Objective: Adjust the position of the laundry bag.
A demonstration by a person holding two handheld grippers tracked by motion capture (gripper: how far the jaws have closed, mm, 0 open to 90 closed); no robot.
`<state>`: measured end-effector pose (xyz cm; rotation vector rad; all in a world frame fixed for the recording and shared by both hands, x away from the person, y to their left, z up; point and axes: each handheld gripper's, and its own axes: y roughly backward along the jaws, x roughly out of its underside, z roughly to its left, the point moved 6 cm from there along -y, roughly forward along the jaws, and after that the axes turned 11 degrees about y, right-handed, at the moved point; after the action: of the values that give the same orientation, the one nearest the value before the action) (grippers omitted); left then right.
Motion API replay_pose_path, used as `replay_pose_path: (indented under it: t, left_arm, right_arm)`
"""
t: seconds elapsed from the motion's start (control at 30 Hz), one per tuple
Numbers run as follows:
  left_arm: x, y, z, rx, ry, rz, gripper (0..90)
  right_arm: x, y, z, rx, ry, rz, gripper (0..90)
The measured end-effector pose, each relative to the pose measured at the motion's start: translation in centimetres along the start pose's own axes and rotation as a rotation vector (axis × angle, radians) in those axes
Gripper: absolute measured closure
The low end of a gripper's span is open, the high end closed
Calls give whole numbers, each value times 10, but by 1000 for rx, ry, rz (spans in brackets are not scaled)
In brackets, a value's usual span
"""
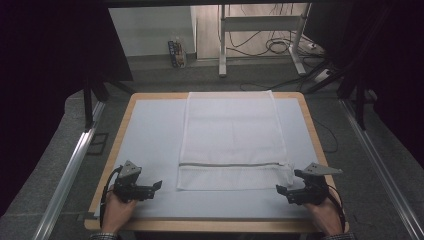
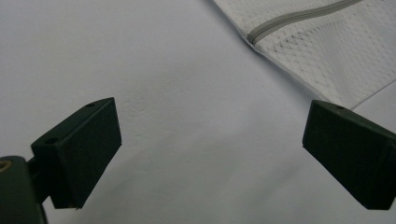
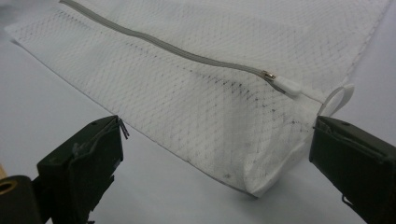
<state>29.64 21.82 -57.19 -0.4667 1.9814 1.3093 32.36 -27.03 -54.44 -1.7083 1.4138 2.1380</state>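
While the white mesh laundry bag [image 1: 232, 140] lies flat along the middle of the bench [image 1: 150, 145], zipper [image 1: 230, 164] closed near its close edge, the left gripper [image 1: 150, 189] rests well to its left, jaws spread and empty; the right gripper [image 1: 285, 192], also spread, sits just beside the bag's near right corner, holding nothing

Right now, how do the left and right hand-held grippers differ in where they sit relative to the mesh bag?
The right hand-held gripper sits close to the mesh bag's near right corner, by the zipper pull; the left hand-held gripper rests farther from the bag's near left corner, over the bare white mat. The right one's jaws frame bag fabric; the left one's frame only mat. Both are open, low, holding nothing.
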Motion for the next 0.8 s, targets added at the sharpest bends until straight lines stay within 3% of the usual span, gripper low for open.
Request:
replay_pose_path:
  t: [0.43,0.8]
  left_arm:
    - [1,-1,0,8,8,4,45]
    - [3,-4,-1,-12,-21,25,50]
  right_arm:
    - [-1,0,1,-7,-11,3,28]
    - [-1,-1,2,2,8,8,27]
